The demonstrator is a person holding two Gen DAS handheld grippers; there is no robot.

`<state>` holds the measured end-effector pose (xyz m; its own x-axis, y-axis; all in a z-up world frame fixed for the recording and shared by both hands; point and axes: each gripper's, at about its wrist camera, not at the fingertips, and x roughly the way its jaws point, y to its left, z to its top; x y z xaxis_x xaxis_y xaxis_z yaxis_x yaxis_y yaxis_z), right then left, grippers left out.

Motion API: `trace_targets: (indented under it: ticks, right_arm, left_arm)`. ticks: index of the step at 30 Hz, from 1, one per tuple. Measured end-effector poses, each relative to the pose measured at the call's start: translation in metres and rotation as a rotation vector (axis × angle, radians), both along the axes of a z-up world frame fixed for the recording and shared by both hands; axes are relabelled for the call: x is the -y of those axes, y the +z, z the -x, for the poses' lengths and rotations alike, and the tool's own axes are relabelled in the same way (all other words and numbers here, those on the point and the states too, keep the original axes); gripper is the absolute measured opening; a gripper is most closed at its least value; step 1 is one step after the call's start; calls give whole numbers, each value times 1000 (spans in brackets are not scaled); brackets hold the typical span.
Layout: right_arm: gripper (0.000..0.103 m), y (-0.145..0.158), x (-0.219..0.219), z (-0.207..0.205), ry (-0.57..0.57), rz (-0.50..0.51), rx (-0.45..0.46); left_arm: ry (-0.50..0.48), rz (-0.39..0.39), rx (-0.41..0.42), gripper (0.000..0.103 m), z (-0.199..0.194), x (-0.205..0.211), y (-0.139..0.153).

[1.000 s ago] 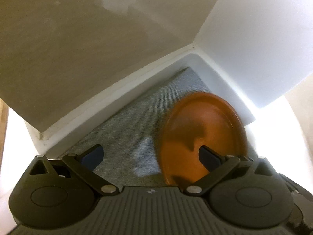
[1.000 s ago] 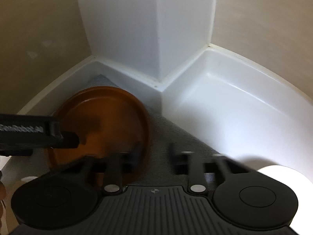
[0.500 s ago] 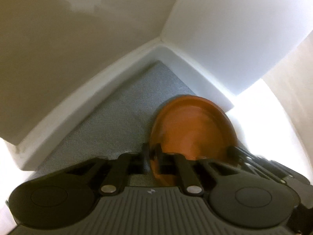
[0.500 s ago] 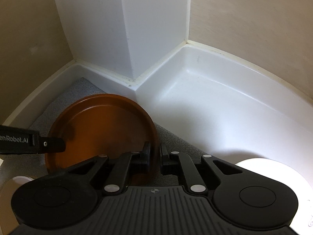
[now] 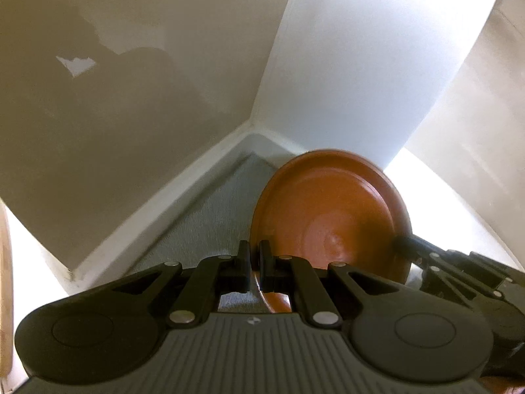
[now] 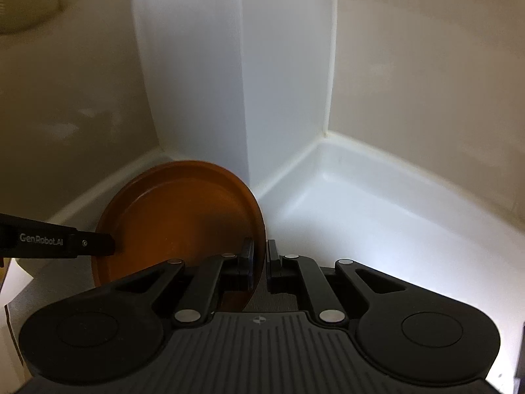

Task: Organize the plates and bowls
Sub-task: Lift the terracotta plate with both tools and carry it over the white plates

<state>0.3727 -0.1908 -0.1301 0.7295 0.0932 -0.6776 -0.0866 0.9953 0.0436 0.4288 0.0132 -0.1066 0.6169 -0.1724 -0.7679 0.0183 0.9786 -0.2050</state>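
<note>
Brown and glossy, a round plate hangs tilted between two black grippers, clear of the grey mat below it. The left gripper is clamped tight on the plate's near-left rim, its two fingers pinching the thin edge with hardly a gap between them. The right gripper is closed just as firmly on the opposite rim, the edge of the plate passing straight between its pads.

From the left camera, the right gripper's tip shows at the plate's right edge. From the right camera, the left gripper's finger reaches in from the left and meets the plate's left rim, white lettering on its side.

The grey mat lies in a white tray with a raised lip, set into a corner. A white post stands upright just behind the plate, with beige walls on both sides. To the right of the post the white tray floor is brightly lit.
</note>
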Motion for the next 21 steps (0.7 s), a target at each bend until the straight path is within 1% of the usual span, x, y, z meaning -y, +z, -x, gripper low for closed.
trace_targets:
  ticks: [4, 11, 18, 21]
  right_arm:
    - [7, 13, 0, 12, 2, 17, 67]
    - [7, 28, 9, 31, -31, 7, 113]
    - [7, 53, 27, 62, -71, 2, 146]
    - [7, 62, 39, 81, -101, 4, 150]
  left_arm:
    - [2, 2, 40, 5, 12, 1, 14]
    - [-29, 21, 89, 5, 25, 5, 34]
    - [-107, 36, 138, 5, 50, 20, 58]
    - [-151, 42, 144, 5, 63, 28, 65]
